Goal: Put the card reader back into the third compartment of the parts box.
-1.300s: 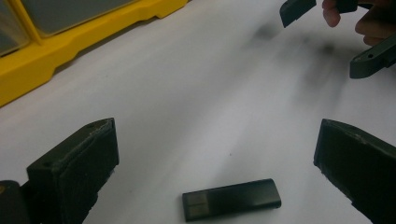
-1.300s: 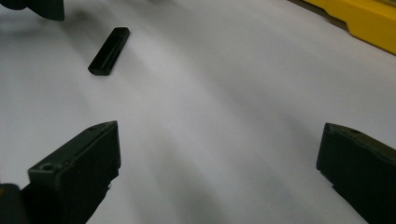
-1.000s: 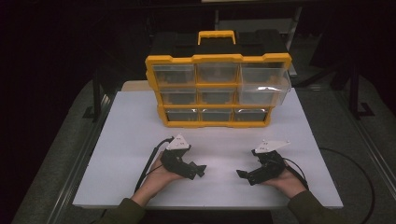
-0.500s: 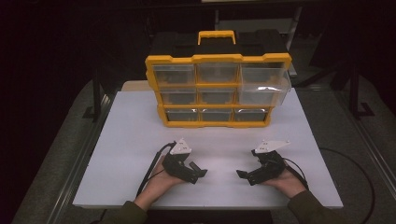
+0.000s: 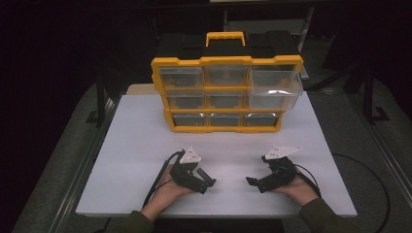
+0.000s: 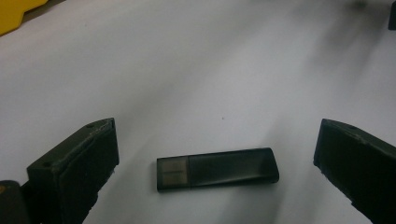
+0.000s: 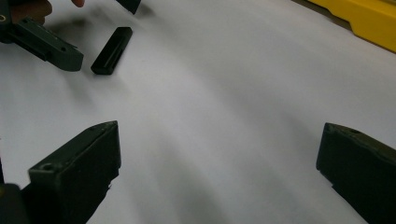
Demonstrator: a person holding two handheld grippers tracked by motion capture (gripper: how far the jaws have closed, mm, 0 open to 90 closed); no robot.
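USB stick [image 6: 217, 169] framed by the spread left claw [image 6: 217, 163].
The right claw [image 7: 219, 163] is also held released above the white table [image 5: 145, 131].

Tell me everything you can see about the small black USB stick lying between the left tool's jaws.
The small black USB stick is a slim rectangular bar of dark, slightly translucent plastic, with a paler section at one end that looks like a cap or connector cover. It lies flat on the white tabletop, crosswise between the open jaws of the left tool, touching neither. The right gripper view shows it beside that tool.
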